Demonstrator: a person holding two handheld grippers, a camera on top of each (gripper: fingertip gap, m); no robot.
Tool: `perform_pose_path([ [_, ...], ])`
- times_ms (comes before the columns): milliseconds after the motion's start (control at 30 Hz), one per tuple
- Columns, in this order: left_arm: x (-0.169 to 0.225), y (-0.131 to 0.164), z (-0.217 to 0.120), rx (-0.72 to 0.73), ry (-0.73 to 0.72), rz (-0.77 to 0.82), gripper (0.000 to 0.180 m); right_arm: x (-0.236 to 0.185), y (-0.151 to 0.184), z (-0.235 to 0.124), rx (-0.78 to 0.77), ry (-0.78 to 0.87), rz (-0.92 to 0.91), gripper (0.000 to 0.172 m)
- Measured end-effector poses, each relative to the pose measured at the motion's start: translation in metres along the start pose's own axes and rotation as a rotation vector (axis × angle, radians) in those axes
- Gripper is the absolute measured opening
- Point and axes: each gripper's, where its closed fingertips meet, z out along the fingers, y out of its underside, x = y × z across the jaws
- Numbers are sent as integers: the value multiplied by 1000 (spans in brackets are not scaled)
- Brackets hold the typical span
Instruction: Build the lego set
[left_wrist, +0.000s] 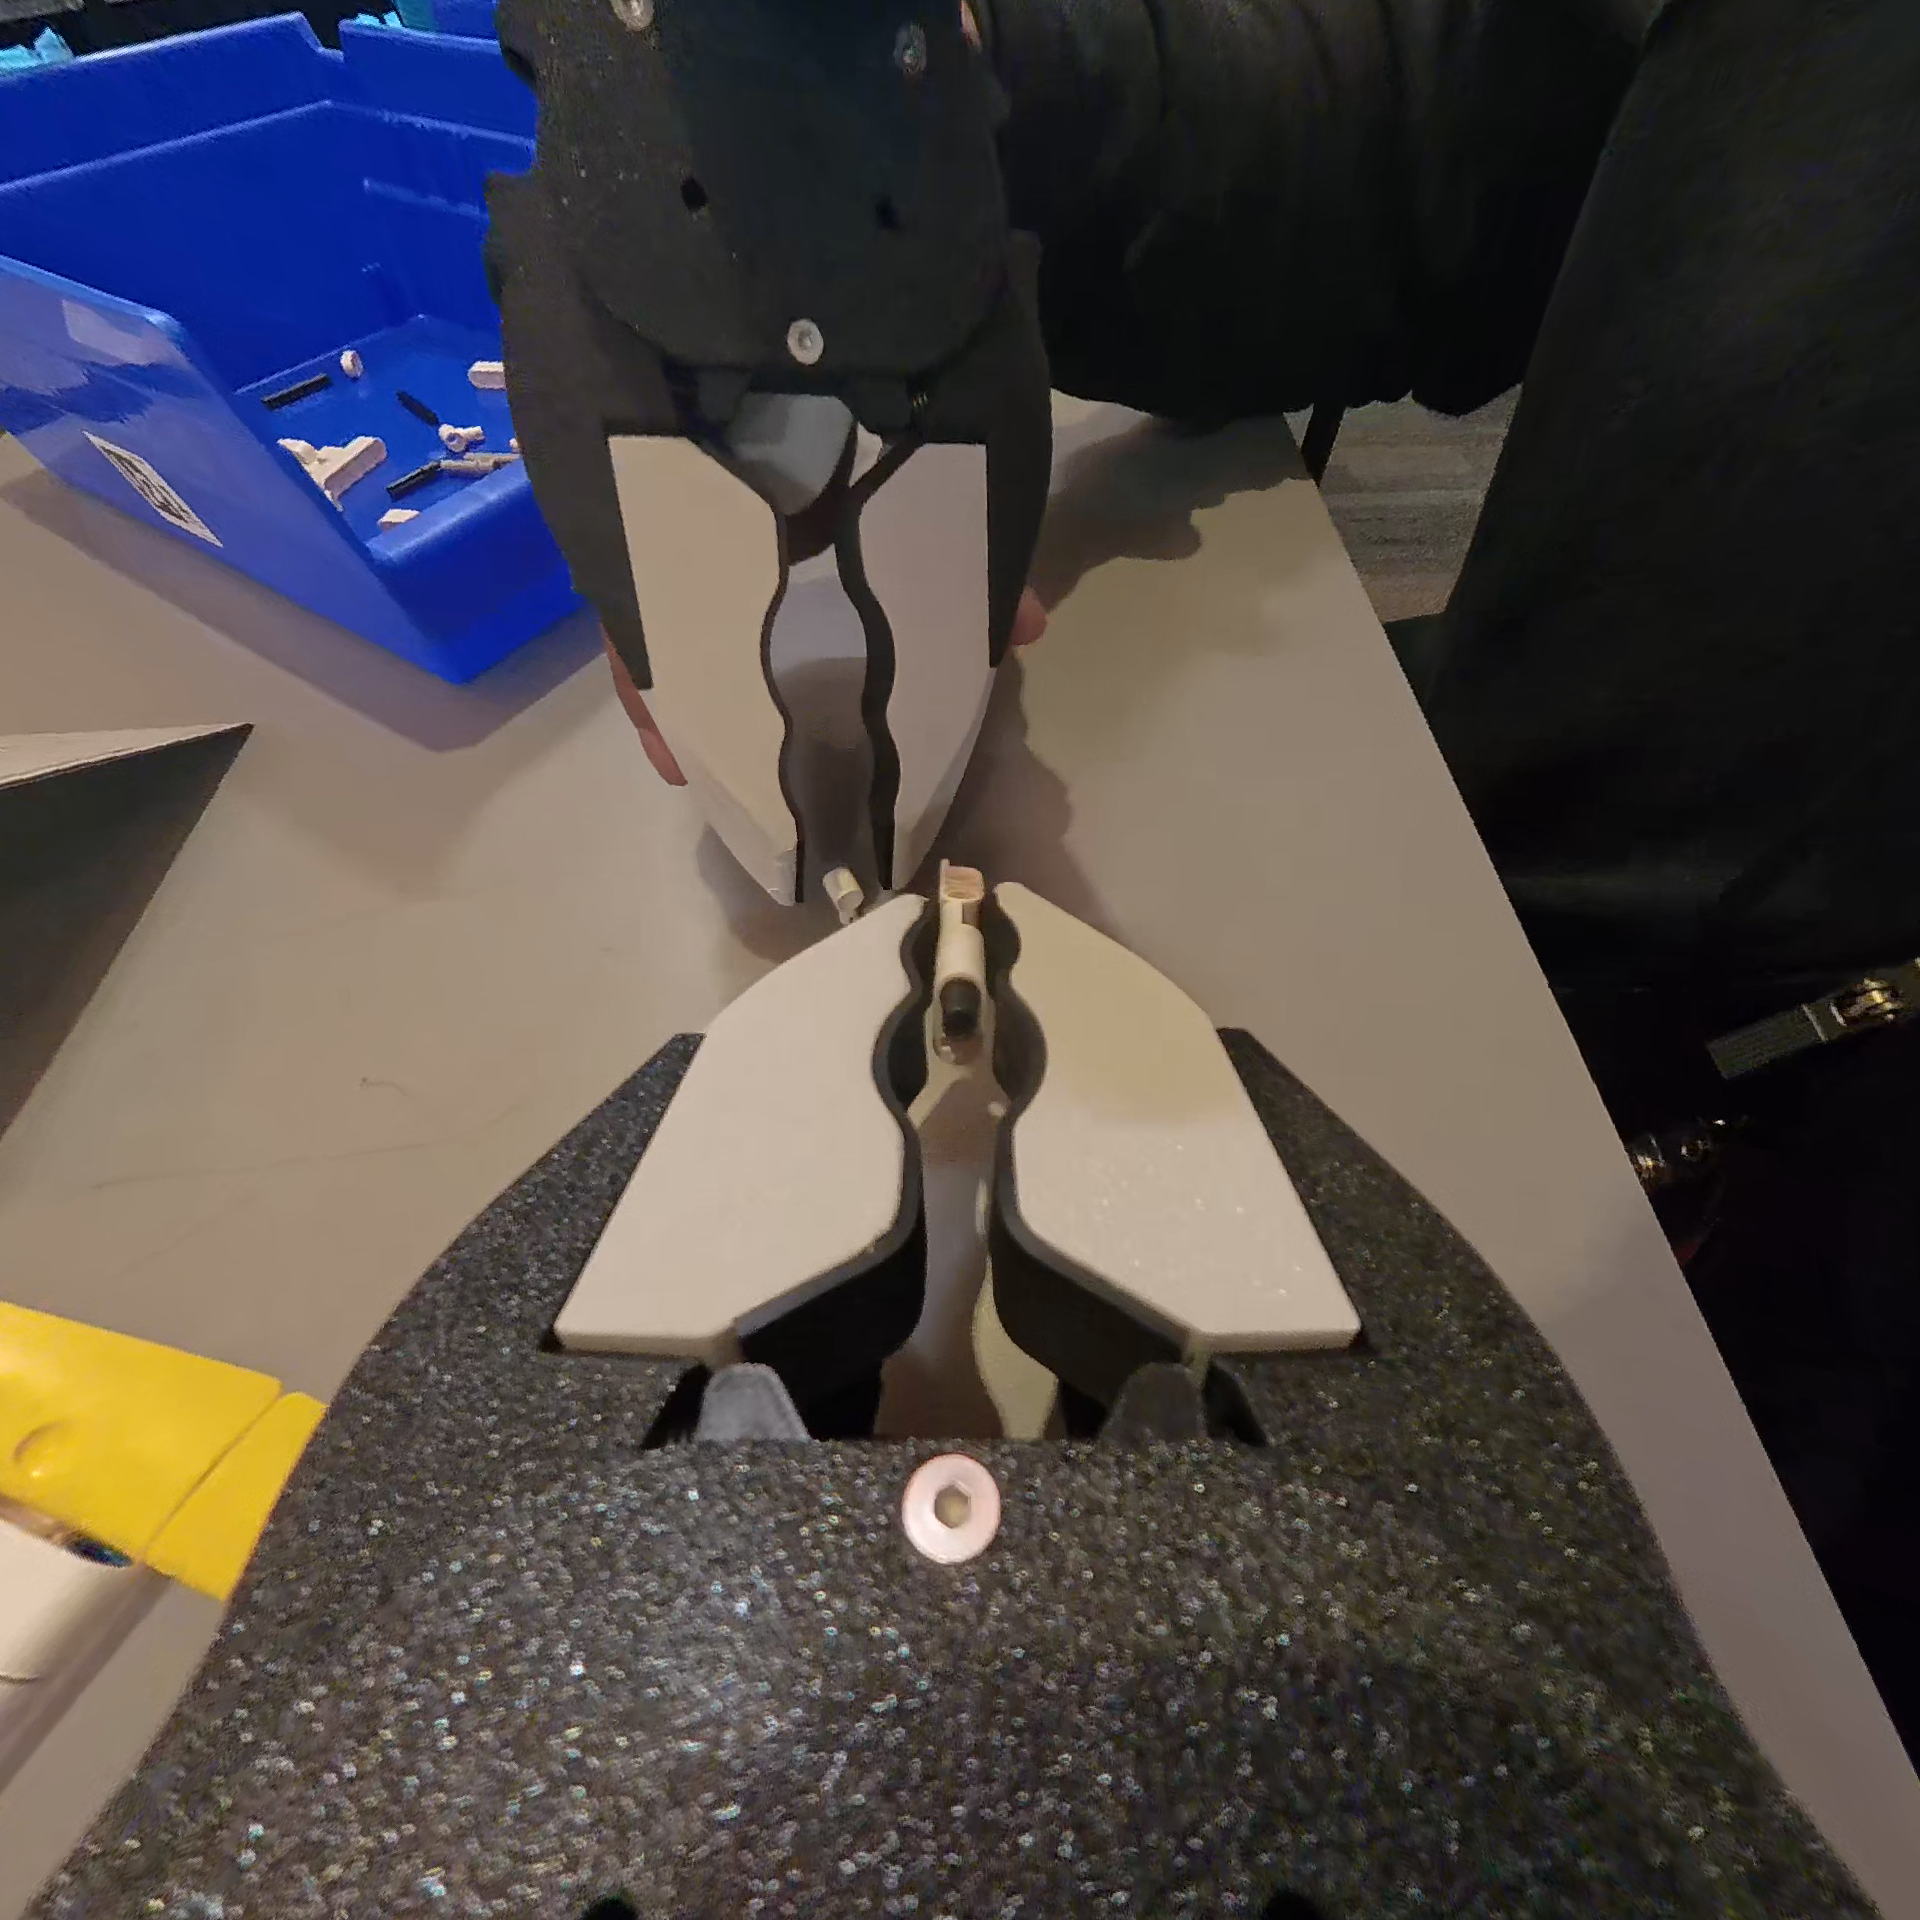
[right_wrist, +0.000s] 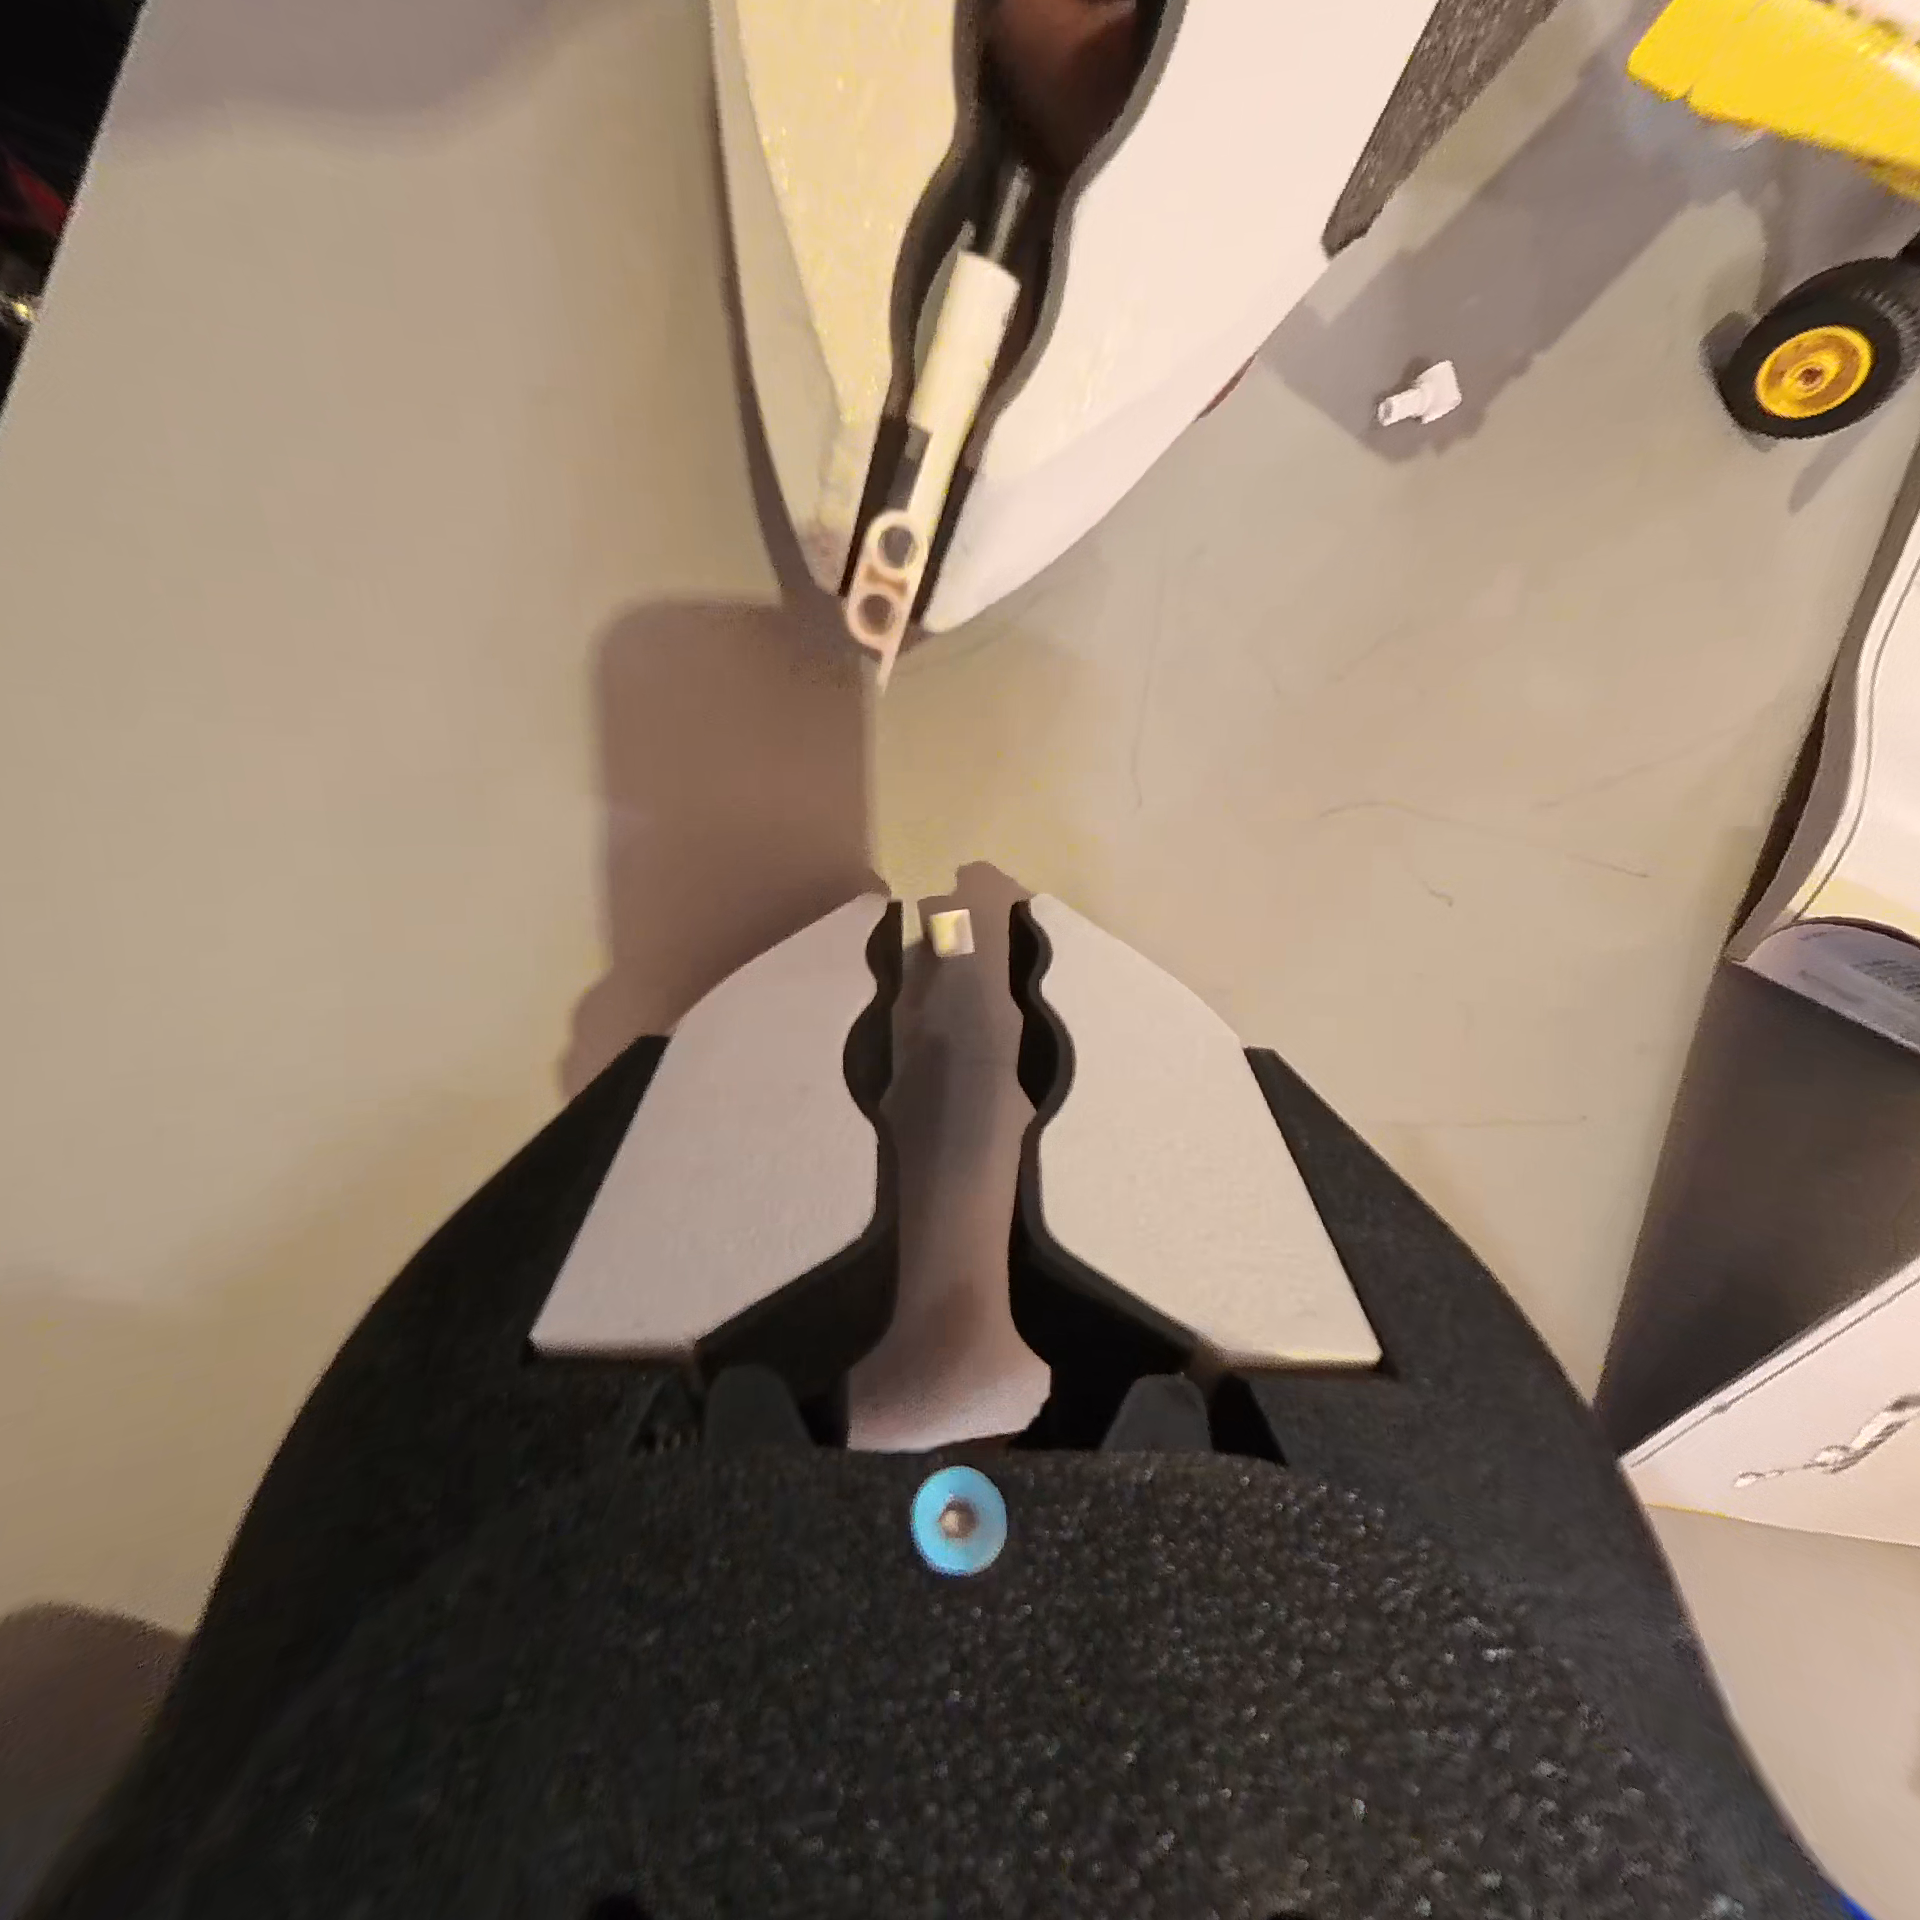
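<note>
Gripping a thin off-white connector piece (left_wrist: 958, 940), the left gripper (left_wrist: 961, 904) has both pads closed against it along the channel between the fingers. A short black pin (left_wrist: 958, 1006) sits in the end of the piece nearest the camera. The far end, with two round holes side by side (right_wrist: 885, 577), pokes out past the fingertips, as the right wrist view shows.

Right gripper (right_wrist: 956, 909) faces the left one tip to tip, close but apart. Its jaws stand slightly apart. A small off-white peg (right_wrist: 951, 928) lies between the fingertips on the table, with a gap showing on either side, so the pads do not press on it and the gripper is released. From the left wrist view the same peg (left_wrist: 842, 891) sits at the tip of the right gripper's fingers, just beside the left gripper's fingertips.

Grey table (left_wrist: 260, 987) carries everything. A blue bin (left_wrist: 343, 582) stands at the far left in the left wrist view, behind the right gripper, with loose off-white and black small parts (left_wrist: 343, 457) on its floor. A yellow part (left_wrist: 125, 1434) lies at the near left edge of that view.

In the right wrist view a black wheel with a yellow hub (right_wrist: 1813, 369) sits at the upper right under a yellow piece (right_wrist: 1787, 73), and another small off-white peg (right_wrist: 1418, 405) lies loose on the table near the wheel. A white box (right_wrist: 1849, 1195) runs along the right edge.

A dark sleeve (left_wrist: 1299, 208) shows behind the right gripper.
</note>
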Motion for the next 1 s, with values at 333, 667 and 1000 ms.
perform_pose_path([
  [333, -1, 2, -1, -14, -11, -15, 8, 5, 2, 5, -30, 8, 1, 7],
  [667, 10, 1, -26, 56, -185, -29, 7, 2, -88, -38, 521, 79, 124, 7],
  [1000, 18, -2, -40, 107, -261, -17, 7, -8, -113, -21, 534, 73, 103, 7],
])
